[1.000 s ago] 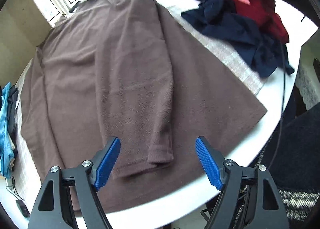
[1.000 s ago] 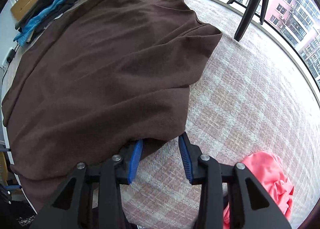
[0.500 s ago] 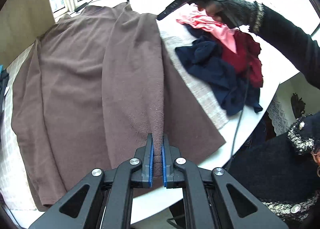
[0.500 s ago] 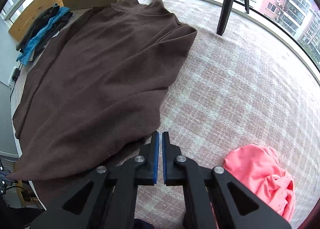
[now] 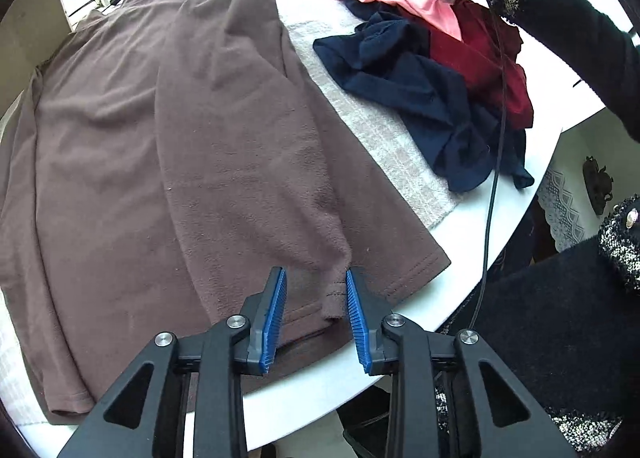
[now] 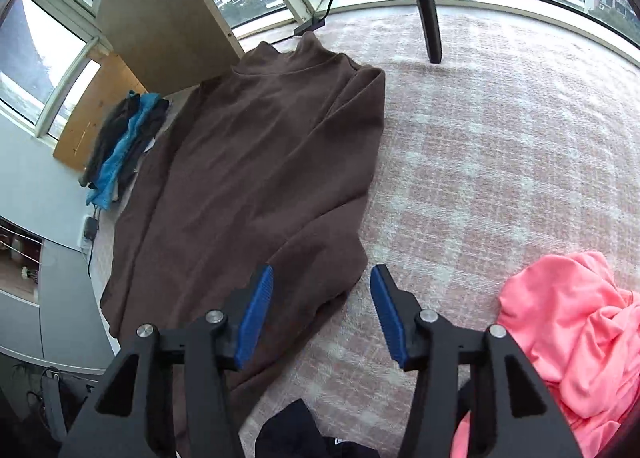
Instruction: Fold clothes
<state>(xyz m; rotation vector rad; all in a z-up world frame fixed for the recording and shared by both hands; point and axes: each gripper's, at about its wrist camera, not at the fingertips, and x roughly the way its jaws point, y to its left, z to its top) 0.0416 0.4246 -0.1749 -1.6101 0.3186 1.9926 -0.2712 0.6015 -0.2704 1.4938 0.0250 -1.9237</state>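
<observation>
Folded stack (image 6: 120,154): far left, blue and dark garments by the window wall.
Brown sweater (image 5: 180,146): spread flat on the left half of the table (image 5: 516,218), collar at the far end, hem near; one sleeve (image 5: 256,178) lies folded lengthwise across the body.
Left gripper (image 5: 316,318): above the near hem, jaws opening; the sleeve cuff (image 5: 332,298) sits between the blue pads, not pinched.
Right gripper (image 6: 320,314): over the sweater's right edge, jaws opening with a wide gap, nothing held; folded fabric edge lies below.
Checked cloth (image 6: 500,162): covers the table right of the sweater.
Unfolded pile: navy garment (image 5: 420,98), red garment (image 5: 480,54) and pink garment (image 6: 576,330) heaped at right.
Sleeve of person (image 5: 560,18): black, far right.
</observation>
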